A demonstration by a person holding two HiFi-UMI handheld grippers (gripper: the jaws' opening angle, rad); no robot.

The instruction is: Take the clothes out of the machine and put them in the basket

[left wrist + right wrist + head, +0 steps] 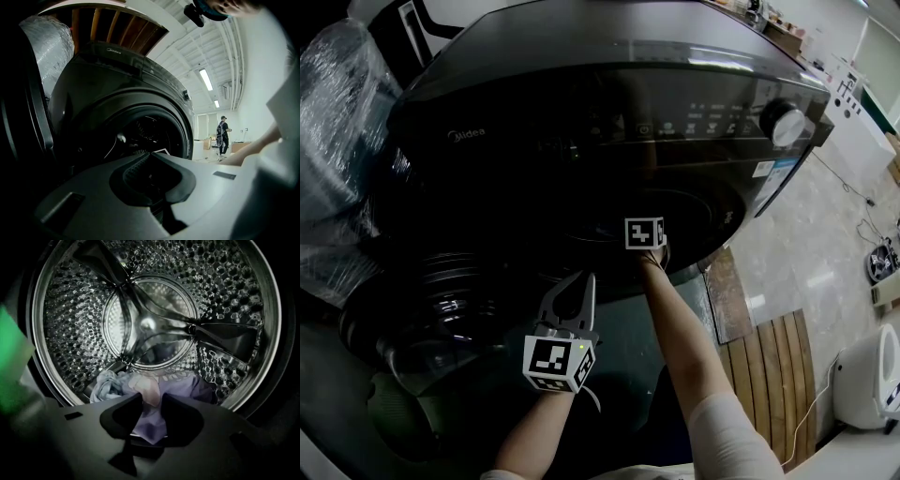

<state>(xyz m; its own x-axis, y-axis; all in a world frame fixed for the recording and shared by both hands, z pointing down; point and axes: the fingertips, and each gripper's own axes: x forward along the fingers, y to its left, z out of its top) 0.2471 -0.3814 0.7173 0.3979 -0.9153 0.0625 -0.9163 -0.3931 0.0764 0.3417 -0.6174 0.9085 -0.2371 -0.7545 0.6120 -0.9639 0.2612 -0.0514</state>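
Big bright workshop with a tiled floor (811,244) and a dark washer (581,122). Its door (422,309) is swung open at 8 o'clock from the opening in the head view. The right gripper (150,404) is poked into the drum (70,333), fingers pinched on a purple cloth (150,425) from the clothes (112,383) heaped at the drum's 6 o'clock. The left gripper (151,154) hangs outside, at 7 o'clock of the right one, fingers closed on nothing.

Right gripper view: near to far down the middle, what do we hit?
right claw, shut on the cloth → purple garment → drum back wall. The other clothes overlap the garment, so they are left out.
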